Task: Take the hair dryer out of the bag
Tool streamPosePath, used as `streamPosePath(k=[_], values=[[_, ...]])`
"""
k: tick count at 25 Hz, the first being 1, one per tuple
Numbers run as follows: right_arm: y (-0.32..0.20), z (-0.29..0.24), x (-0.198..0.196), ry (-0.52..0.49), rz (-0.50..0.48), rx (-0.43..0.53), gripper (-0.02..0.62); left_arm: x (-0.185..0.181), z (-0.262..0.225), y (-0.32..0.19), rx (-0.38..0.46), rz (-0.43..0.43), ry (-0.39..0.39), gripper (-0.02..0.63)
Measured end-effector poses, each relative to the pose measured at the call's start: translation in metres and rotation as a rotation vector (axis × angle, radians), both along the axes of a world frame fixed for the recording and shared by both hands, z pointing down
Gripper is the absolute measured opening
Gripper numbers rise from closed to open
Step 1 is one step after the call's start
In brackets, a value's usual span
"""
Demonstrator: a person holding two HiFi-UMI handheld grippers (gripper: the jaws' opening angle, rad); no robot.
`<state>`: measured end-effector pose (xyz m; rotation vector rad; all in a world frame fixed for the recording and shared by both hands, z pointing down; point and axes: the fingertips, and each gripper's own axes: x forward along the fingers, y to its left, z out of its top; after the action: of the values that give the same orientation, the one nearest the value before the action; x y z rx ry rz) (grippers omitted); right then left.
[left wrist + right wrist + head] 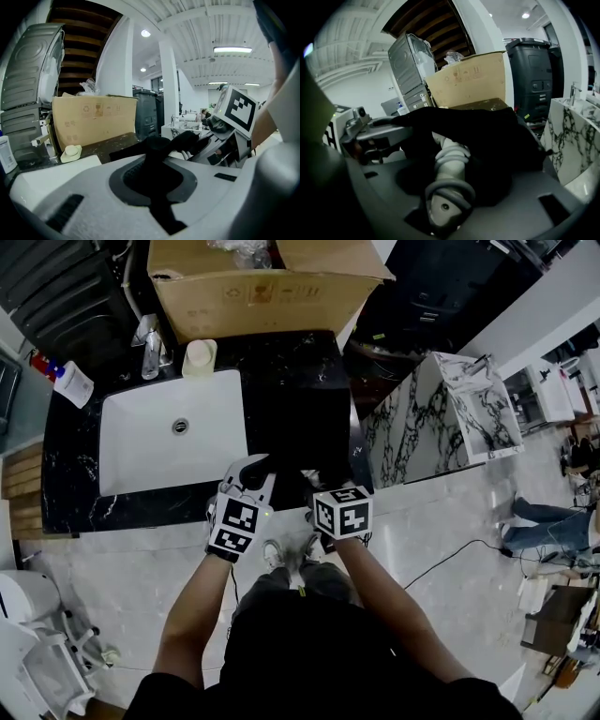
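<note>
Head view: black bag (300,427) lay on the black marble table (281,357), right of the white sink (141,460), centre of frame. Both tools were at the bag's near edge, side by side, just above the person's forearms.

Left hand-held gripper (154,166) was closed on a fold of the bag's black fabric. In the left gripper view the cloth ran up between the two pale jaws with no gap to see. The bag's edge was lifted a little off the table there.

Right hand-held gripper (452,187) was open, at the bag's mouth. In the right gripper view the hair dryer (450,161) stuck out of the bag handle-first, lower centre of frame. It was pale grey, with grey cord looped round the handle. The handle end sat between the jaws, with dark gaps on both sides. Whether the pads touched it was not clear. The rest of the dryer was inside the bag, hidden by black cloth.

Cardboard box (253,296) stood at the table's far edge, top centre of frame. Faucet (150,352) and a cream cup (199,357) stood behind the sink, upper left. White marble block (422,418) stood right of the table, apart from the bag.
</note>
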<state>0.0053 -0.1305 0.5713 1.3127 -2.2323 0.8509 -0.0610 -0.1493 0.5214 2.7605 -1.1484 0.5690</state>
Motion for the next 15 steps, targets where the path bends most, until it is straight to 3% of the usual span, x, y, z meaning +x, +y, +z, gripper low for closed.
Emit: streamPosePath(k=[8, 15], values=[[0.007, -0.014, 0.007, -0.189, 0.047, -0.021, 0.236, 0.004, -0.003, -0.005, 0.010, 0.001, -0.021, 0.032], [0.014, -0.024, 0.005, -0.206, -0.003, 0.001, 0.236, 0.006, -0.005, -0.018, 0.018, 0.007, -0.021, 0.033]])
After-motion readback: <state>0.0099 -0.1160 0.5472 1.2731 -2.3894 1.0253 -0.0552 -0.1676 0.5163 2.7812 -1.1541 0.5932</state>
